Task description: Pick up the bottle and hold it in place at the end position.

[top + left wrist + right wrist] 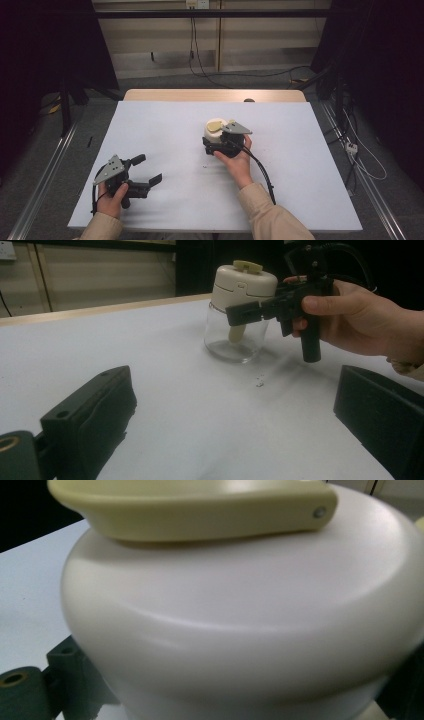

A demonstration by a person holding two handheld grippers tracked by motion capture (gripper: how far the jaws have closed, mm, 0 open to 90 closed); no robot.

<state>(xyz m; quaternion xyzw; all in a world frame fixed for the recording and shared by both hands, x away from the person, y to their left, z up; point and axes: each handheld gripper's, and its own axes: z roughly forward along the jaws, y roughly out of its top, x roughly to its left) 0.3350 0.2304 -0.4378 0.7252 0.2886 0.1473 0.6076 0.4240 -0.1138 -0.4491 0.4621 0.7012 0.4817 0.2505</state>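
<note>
Jar (235, 325): glass body seen from the left claw view; cream lid (240, 625) gripped by right claw (218, 141). Left claw (145, 172) open on worktop (170, 125).

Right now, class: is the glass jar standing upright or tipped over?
Upright: the glass jar stands on the table, cream lid on top.

High view above table (165, 130), left gripper view low, sharing jar (239, 310), right gripper view close-up
</note>
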